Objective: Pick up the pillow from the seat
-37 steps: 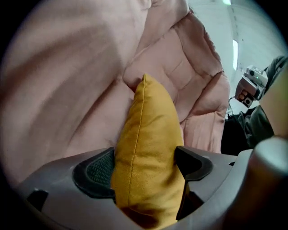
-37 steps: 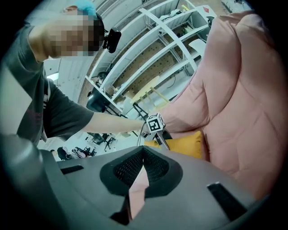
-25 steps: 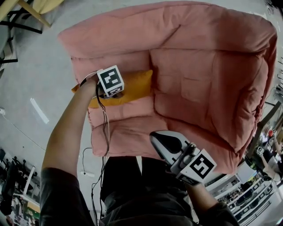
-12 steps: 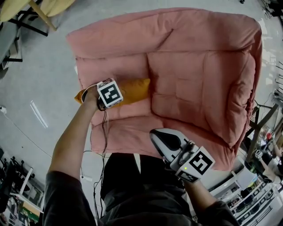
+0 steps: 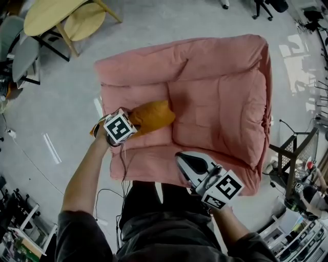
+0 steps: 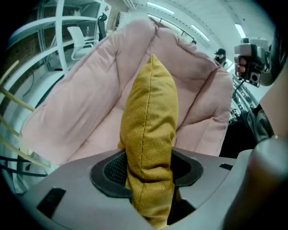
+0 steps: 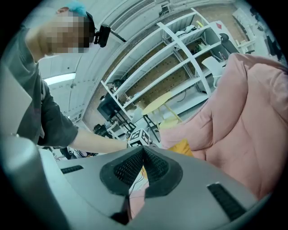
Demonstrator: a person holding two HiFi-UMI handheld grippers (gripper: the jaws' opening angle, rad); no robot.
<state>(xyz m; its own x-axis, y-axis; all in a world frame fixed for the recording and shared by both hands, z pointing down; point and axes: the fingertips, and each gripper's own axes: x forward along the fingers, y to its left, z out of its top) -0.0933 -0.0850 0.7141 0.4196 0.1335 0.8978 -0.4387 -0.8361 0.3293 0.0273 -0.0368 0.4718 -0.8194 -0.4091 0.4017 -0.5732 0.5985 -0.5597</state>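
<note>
An orange-yellow pillow lies across the left side of a pink armchair, by its left armrest. My left gripper holds the pillow's left end. In the left gripper view the pillow stands edge-on between the pads, and the left gripper squeezes the fabric in at that spot. My right gripper hovers at the chair's front edge, apart from the pillow. In its own view the right gripper has its tips together with nothing between them.
A wooden table, a stool and a grey chair stand on the floor at the upper left. A wire rack stands right of the armchair. A cable hangs from the left gripper. Shelving shows behind.
My left gripper slid from above the pillow's middle to its left end. The pillow now sits tilted, and the whole chair looks smaller and farther below.
</note>
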